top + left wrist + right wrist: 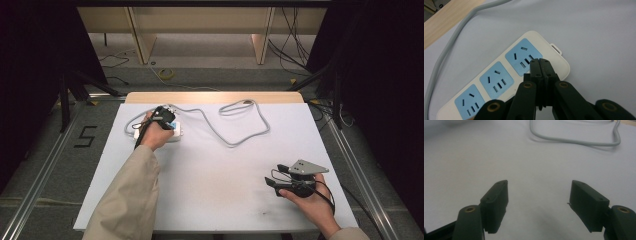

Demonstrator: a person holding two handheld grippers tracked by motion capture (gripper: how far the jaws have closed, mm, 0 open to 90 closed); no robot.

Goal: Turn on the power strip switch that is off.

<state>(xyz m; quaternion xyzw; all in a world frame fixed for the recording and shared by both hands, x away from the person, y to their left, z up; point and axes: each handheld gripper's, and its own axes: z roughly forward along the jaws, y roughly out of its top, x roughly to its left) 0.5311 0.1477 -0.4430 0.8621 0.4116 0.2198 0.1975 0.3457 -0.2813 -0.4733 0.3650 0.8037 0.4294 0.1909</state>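
Note:
A white power strip (544, 45) with three blue socket faces lies on the white table at the back left (176, 134). Its grey cable (235, 142) loops across the table's far half and also crosses the top of the right gripper view (574, 142). My left gripper (539, 60) is shut with nothing between its jaws, its tips just over the end socket (520, 58). In the high view that left gripper (162, 116) sits on top of the strip. My right gripper (539, 195) stands open over bare table, at the front right in the high view (276, 175).
The white table (215, 190) has a wooden strip along its far edge (215, 97). Beyond it are floor cables and wooden furniture legs (260, 47). Metal rails (360, 170) run along both sides of the table.

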